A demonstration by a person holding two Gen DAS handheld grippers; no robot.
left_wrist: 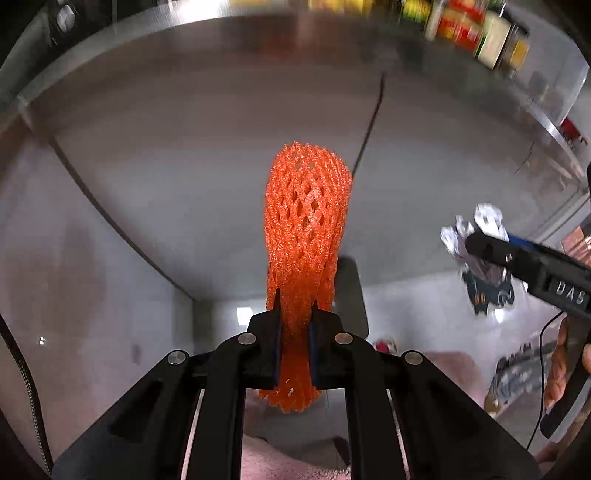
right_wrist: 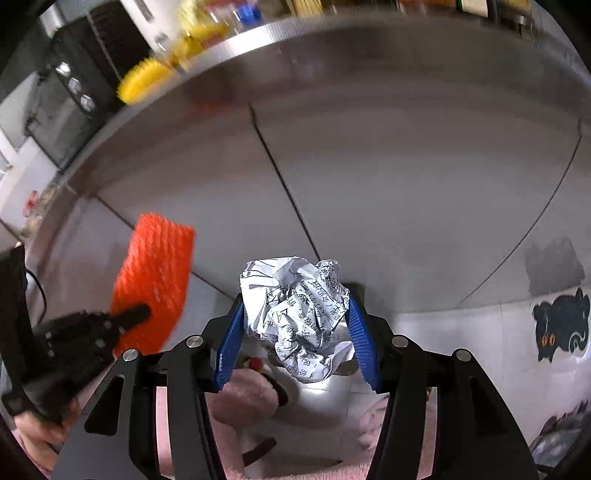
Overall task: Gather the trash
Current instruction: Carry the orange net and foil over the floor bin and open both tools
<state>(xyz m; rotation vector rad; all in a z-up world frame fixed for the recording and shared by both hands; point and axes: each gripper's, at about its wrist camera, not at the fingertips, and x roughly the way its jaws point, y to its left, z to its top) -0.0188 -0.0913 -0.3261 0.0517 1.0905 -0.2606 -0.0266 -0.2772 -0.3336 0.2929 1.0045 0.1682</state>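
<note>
My left gripper (left_wrist: 294,332) is shut on an orange foam net sleeve (left_wrist: 306,229), which sticks up past the fingertips in front of a steel cabinet face. The sleeve and left gripper also show blurred in the right wrist view (right_wrist: 153,273). My right gripper (right_wrist: 297,332) is shut on a crumpled ball of printed white paper (right_wrist: 299,314), held between the blue pads (right_wrist: 231,339). That paper ball (left_wrist: 469,236) and right gripper also show at the right of the left wrist view. Both are held in the air.
A stainless steel counter front (left_wrist: 221,147) with door seams fills both views. Jars and bottles (left_wrist: 480,33) stand on the counter top above. A yellow brush (right_wrist: 147,81) lies on the counter edge. A black cat sticker (right_wrist: 561,325) is on the wall at the right. Pink fabric (right_wrist: 251,402) lies below.
</note>
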